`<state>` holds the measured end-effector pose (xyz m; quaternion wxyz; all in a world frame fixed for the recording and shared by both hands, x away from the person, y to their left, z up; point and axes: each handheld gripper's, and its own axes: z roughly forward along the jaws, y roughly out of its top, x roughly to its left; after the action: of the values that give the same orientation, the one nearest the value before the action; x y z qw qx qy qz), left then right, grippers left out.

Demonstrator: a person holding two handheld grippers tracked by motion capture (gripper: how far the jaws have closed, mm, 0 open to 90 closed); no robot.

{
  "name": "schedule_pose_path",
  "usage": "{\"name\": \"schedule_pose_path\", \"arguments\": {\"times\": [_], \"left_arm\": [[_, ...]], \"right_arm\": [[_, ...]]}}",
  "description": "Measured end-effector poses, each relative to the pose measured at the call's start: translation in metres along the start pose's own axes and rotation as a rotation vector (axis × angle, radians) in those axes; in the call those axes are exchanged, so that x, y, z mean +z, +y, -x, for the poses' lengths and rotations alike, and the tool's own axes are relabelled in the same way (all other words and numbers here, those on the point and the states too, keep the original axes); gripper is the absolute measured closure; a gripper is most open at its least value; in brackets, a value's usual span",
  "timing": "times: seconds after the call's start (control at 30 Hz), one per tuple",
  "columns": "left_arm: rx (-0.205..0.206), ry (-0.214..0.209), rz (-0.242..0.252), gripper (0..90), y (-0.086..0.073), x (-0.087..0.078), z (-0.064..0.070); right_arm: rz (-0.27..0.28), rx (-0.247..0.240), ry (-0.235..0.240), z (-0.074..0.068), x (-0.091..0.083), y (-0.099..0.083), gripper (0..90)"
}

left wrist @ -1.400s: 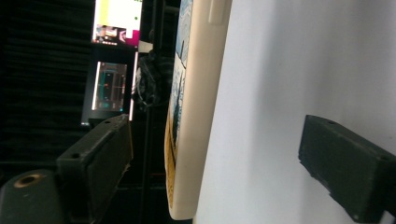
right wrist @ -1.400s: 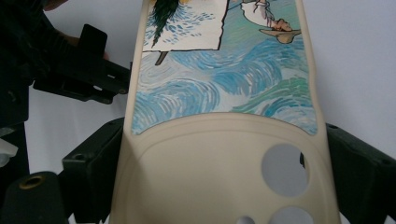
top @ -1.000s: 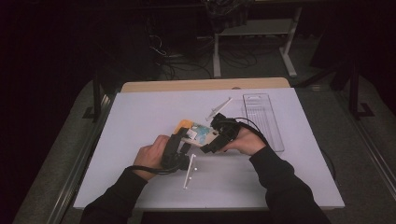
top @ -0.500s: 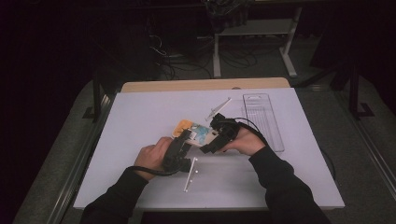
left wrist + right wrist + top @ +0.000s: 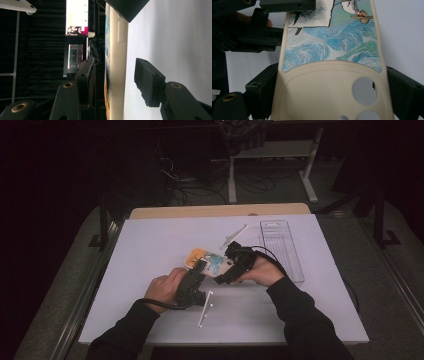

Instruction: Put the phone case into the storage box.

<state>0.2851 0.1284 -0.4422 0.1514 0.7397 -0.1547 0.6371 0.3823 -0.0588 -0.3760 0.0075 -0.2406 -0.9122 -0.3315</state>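
Phone case [image 5: 207,261]: a light, flexible cream shell with a printed blue-swirl back, held above the middle of the white desk [image 5: 150,250] between the two grippers. It will bend if squeezed mid-span; grip at the long side rims or the thicker camera-cutout end.

High view: the left gripper [image 5: 199,270] meets the case at its near end and the right gripper [image 5: 227,270] at its right end. A clear plastic tray [image 5: 282,247] lies near the desk's right edge; a white strip [image 5: 205,307] lies toward the near edge.

Left gripper view: the case [image 5: 116,62] stands edge-on between the jaws. The jaws are spread; the right pad stands clear of the rim, and contact on the other side is probably light.

Right gripper view: the case [image 5: 332,75] lies between the jaws, which bracket its long rims at the cutout end; whether they press cannot be told.
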Motion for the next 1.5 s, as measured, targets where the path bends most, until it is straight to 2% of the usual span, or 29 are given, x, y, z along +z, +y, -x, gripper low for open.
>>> {"name": "schedule_pose_path", "arguments": {"times": [0.77, 1.0, 1.1, 1.37, 1.5], "left_arm": [[0.018, -0.002, 0.013, 68.0, 0.0040, -0.0018, -0.0018], [0.016, -0.017, 0.019, 74.6, 0.0041, -0.0020, -0.0025], [0.016, -0.019, 0.018, 75.0, 0.0041, -0.0020, -0.0028], [0.021, -0.032, 0.009, 79.1, 0.0046, -0.0029, -0.0054], [0.009, -0.034, 0.006, 79.8, 0.0056, -0.0033, -0.0065]], "right_arm": [[-0.003, -0.001, 0.005, -0.0006, 0.0020, 0.0007, 9.7], [-0.008, 0.006, 0.007, -0.0014, 0.0026, 0.0009, 9.8], [-0.003, -0.002, 0.007, -0.0007, 0.0028, 0.0011, 9.7], [-0.009, 0.017, 0.020, -0.0003, 0.0027, 0.0011, 9.2], [0.000, 0.006, 0.021, 0.0003, 0.0019, 0.0012, 8.8]]}}
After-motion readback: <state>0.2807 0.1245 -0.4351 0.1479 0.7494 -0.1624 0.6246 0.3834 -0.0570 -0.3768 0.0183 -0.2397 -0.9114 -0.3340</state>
